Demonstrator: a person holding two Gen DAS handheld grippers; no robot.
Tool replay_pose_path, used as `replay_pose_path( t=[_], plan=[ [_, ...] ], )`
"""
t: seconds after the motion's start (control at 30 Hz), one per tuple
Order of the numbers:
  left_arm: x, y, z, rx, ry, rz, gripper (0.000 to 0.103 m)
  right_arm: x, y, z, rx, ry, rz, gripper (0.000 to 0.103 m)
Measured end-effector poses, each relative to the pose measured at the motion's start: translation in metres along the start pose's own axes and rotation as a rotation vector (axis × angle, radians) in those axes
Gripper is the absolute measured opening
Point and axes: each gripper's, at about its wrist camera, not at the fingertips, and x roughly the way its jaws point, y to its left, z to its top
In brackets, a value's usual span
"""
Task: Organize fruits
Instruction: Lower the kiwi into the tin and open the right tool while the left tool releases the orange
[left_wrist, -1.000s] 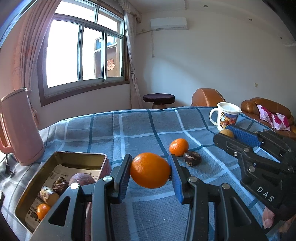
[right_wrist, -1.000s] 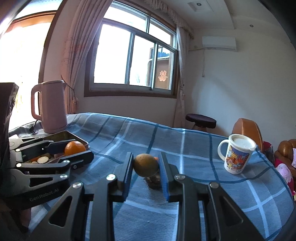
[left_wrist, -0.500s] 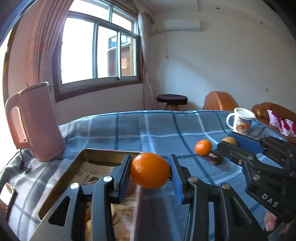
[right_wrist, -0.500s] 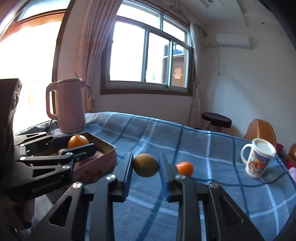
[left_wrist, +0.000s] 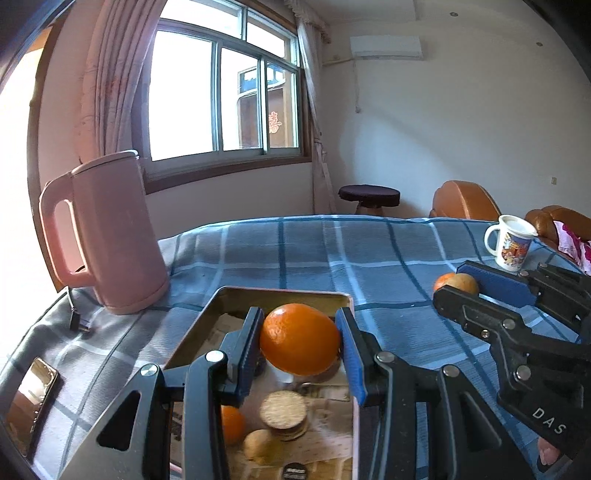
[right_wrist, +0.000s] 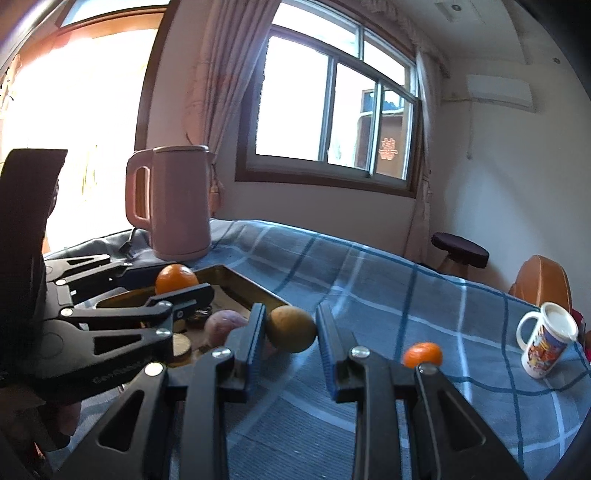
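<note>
Left of the left gripper (left_wrist: 300, 341) stands a pink kettle (left_wrist: 110, 232), its plug (left_wrist: 79, 325) on the cloth, a phone (left_wrist: 31, 398) nearer. That gripper clamps an orange (left_wrist: 300, 339) above the metal tin (left_wrist: 288, 293), where biscuits (left_wrist: 283, 410) and other fruit lie on newspaper. To its right, the right gripper (right_wrist: 291, 328) pinches a brownish fruit (right_wrist: 291, 328) just beside the tin's near wall. A small tangerine (right_wrist: 423, 354) lies right of it on the blue checked tablecloth (right_wrist: 388, 295), a mug (right_wrist: 546, 345) beyond. A window (right_wrist: 332, 107), stool (right_wrist: 460, 251) and brown sofa (left_wrist: 465, 201) fill the room behind.
</note>
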Motion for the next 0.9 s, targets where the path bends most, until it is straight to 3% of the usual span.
replay_pose_path(
  t=[0.9],
  plan=[
    [0.008, 0.07, -0.007, -0.087, 0.065, 0.096, 0.043, 0.047, 0.057, 0.008, -0.059, 0.071, 0.107, 0.031]
  ],
)
